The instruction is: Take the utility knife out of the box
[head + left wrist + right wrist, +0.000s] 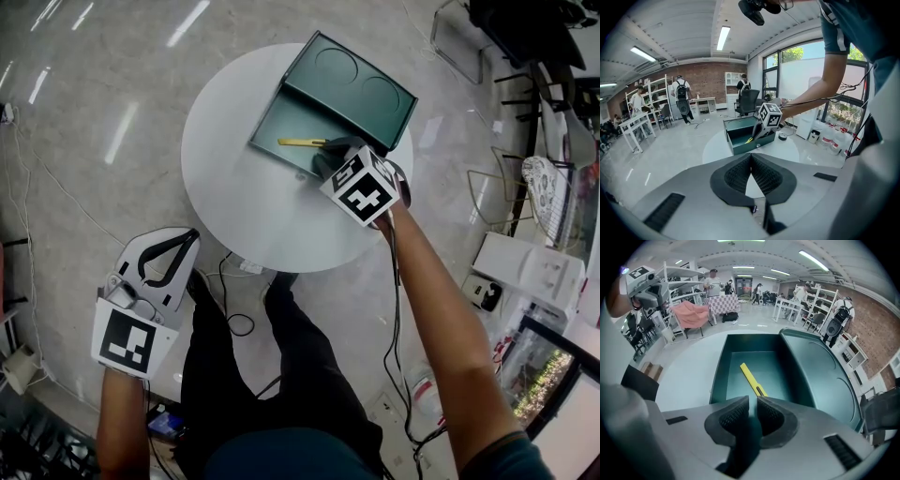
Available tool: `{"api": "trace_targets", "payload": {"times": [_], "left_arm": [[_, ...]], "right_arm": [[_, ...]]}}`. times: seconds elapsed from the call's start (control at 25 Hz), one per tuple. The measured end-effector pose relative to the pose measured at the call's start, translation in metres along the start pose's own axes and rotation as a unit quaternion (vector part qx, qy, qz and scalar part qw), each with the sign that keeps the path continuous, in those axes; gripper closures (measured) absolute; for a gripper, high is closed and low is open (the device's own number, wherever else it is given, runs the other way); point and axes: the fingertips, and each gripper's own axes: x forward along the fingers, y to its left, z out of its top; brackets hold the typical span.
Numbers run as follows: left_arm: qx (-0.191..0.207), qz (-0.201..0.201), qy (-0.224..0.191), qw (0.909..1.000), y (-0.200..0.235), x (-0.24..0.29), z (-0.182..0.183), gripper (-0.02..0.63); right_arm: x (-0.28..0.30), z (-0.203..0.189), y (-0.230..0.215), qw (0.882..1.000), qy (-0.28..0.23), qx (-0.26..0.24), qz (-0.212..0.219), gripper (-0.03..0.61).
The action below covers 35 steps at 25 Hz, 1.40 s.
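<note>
Slim yellow knife (751, 378) flat on the smooth floor of the dark green box (723, 376), at 12 o'clock from the right gripper (752, 401). Ribbed black jaws pressed together, pinching nothing. Box on round white bench (234, 197), with its lid (361, 89) open toward 1 o'clock, showing two round recesses. Left gripper (190, 236) off the bench at 7 o'clock, jaws together, empty.

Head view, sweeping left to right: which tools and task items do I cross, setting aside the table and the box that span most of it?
left tool → yellow utility knife, lying in the box → right tool, reaching into the box just beside the knife's right end.
</note>
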Motion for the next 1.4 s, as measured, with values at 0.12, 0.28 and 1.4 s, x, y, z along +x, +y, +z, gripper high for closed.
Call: {"api": "trace_targets", "payload": {"times": [0.12,0.28,1.4], "left_arm": [[0.001,-0.001,0.0,1.0,-0.001,0.001,-0.002,0.595],[-0.006,0.0,0.002,1.0,-0.001,0.001,-0.006,0.595],[-0.022,0.002,0.005,0.9997,-0.003,-0.004,-0.02,0.595]], "right_arm": [[0.005,-0.001,0.001,1.0,0.008,-0.018,0.006,0.537],[0.012,-0.005,0.002,0.998,0.026,-0.047,0.016,0.534],[0.016,-0.001,0.008,0.996,0.029,-0.041,0.072,0.42]]}}
